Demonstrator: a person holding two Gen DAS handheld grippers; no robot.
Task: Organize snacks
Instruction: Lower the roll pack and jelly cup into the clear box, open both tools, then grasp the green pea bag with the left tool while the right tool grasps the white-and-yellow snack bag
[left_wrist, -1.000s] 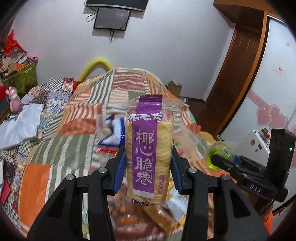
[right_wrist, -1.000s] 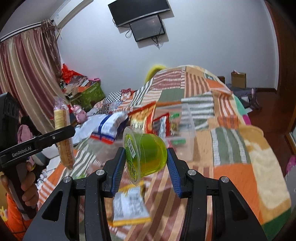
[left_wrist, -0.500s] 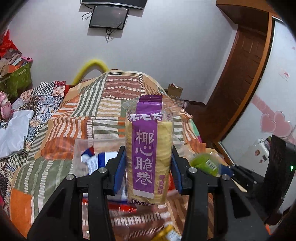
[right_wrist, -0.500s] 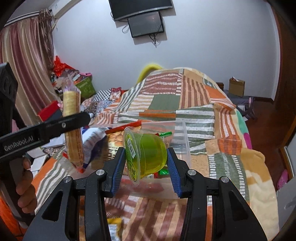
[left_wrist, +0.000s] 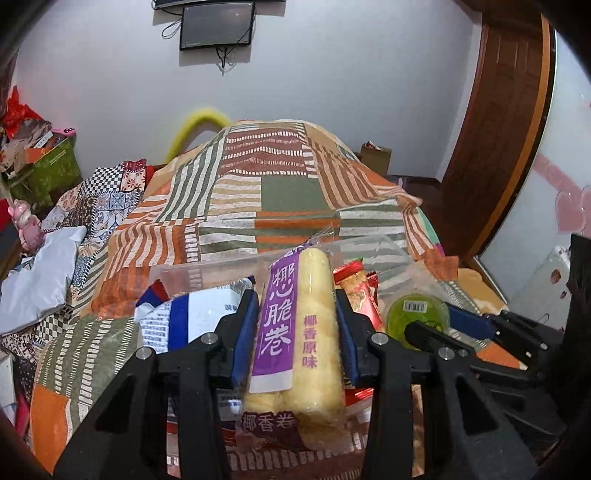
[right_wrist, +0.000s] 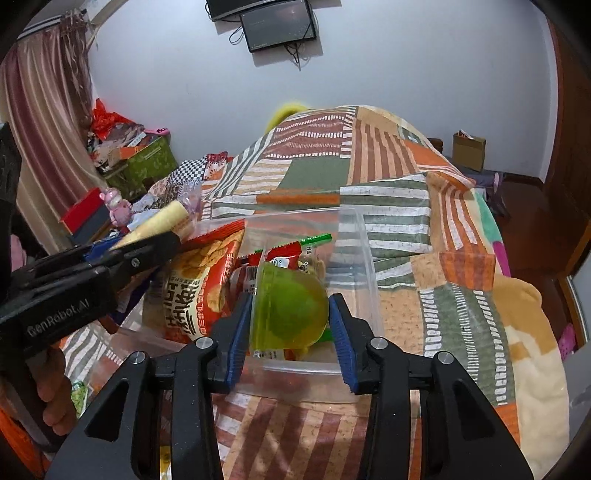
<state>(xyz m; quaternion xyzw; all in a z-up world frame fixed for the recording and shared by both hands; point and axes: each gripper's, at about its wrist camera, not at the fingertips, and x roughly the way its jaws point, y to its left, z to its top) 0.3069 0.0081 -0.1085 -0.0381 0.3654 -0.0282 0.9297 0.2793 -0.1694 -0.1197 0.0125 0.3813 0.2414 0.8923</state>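
My left gripper (left_wrist: 295, 299) is shut on a long pack of yellow egg rolls with a purple label (left_wrist: 314, 369), held over the clear plastic box (left_wrist: 207, 269). My right gripper (right_wrist: 290, 299) has a green jelly cup (right_wrist: 291, 321) between its blue pads; they press on it and the jaws are closing. The cup hangs just above the near side of the clear plastic box (right_wrist: 365, 258), which holds an orange-red cracker bag (right_wrist: 199, 280) and small red packets. The left wrist view shows the jelly cup (left_wrist: 417, 317) to the right of the pack.
The box rests on a patchwork blanket (right_wrist: 406, 177) over a bed. A white and blue bag (left_wrist: 195, 317) lies in the box's left part. White cloth (left_wrist: 40, 280) and a green crate (right_wrist: 147, 166) are at the left. A loose packet (right_wrist: 79, 397) lies near the hand.
Both grippers have come forward and down over the clear box. The egg-roll pack has tipped forward and to the right. The jelly cup now hangs above the box's near side.
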